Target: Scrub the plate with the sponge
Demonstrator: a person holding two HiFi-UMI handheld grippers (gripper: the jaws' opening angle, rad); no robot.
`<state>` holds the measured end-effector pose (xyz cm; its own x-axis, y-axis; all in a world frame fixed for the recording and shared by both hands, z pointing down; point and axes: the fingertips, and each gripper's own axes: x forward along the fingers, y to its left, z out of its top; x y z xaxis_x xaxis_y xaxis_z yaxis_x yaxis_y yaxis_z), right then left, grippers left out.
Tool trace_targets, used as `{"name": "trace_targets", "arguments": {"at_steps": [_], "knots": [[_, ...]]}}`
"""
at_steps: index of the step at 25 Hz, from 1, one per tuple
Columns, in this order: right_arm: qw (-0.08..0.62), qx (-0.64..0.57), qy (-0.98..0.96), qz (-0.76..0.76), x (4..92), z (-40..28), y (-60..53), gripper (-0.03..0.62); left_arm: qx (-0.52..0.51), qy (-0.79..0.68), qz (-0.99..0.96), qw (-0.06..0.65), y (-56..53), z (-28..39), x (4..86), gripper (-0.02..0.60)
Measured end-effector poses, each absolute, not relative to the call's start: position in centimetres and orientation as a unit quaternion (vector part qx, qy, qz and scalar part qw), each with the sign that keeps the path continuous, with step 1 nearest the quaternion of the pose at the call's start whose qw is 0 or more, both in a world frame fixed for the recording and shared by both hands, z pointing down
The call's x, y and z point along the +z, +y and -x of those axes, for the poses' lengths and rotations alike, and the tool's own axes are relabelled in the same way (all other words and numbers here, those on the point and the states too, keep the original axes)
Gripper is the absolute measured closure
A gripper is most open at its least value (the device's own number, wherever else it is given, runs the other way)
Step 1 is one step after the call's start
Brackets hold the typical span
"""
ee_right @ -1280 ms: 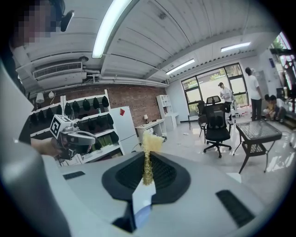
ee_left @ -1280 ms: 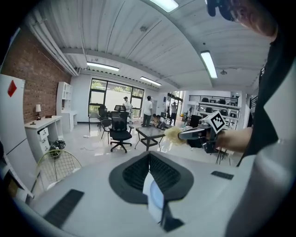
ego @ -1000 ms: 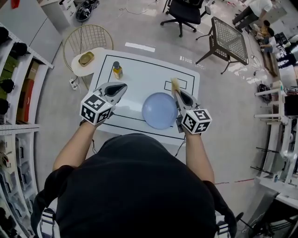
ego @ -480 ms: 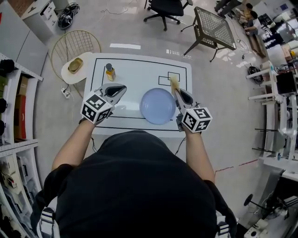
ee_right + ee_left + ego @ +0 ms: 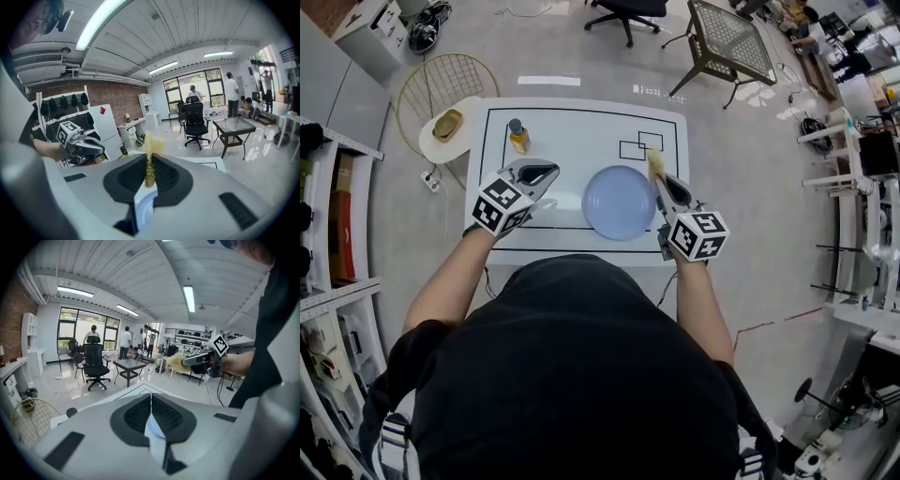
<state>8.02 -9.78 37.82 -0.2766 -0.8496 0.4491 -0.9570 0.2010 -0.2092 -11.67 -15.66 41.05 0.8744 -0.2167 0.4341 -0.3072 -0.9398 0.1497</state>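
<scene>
On the head view, locate the plate [image 5: 619,202], lying flat on the white table [image 5: 581,127]. Note the right gripper [image 5: 661,183] just right of the plate, clamped on the sponge [image 5: 654,165], with the sponge at the plate's far right rim. Treat sponge-to-plate contact as undetermined from this height. Note the left gripper [image 5: 546,172] left of the plate and apart from it, carrying nothing. Disregard the small bottle [image 5: 517,136] well apart from the plate, beyond its far left side.

On the left gripper view, confirm the left gripper [image 5: 151,401] with jaws pressed together and nothing between them. Find the right gripper [image 5: 190,361] across the plate, with the yellow sponge [image 5: 177,363] sticking out of its tip and apparently raised clear of the surface.

On the right gripper view, confirm the right gripper [image 5: 149,171] squeezing the sponge [image 5: 150,147] flat between its pads, frayed end protruding past the tips. Identify the blue plate [image 5: 145,206] directly below the jaws. Spot the left gripper [image 5: 91,146] on the plate's other side.

Rate progress as early. Count as done: sponge picked up and brought to the plate's edge. Count as outstanding: lowering the sponge onto the plate and all scrubbing strokes. Expect no foam, water or wipe marks on the plate at this stage. Consider steadying the plate with the idle left gripper.
</scene>
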Motion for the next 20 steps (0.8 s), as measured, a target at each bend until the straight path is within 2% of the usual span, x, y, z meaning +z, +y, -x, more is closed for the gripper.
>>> {"name": "trace_targets", "arguments": {"at_steps": [20], "knots": [[0.193,0.282,-0.78,-0.524,47.3,-10.8,-10.5,0.565,0.273,-0.144,-0.937,0.163,-13.5,6.2,49.2,0.574]]}}
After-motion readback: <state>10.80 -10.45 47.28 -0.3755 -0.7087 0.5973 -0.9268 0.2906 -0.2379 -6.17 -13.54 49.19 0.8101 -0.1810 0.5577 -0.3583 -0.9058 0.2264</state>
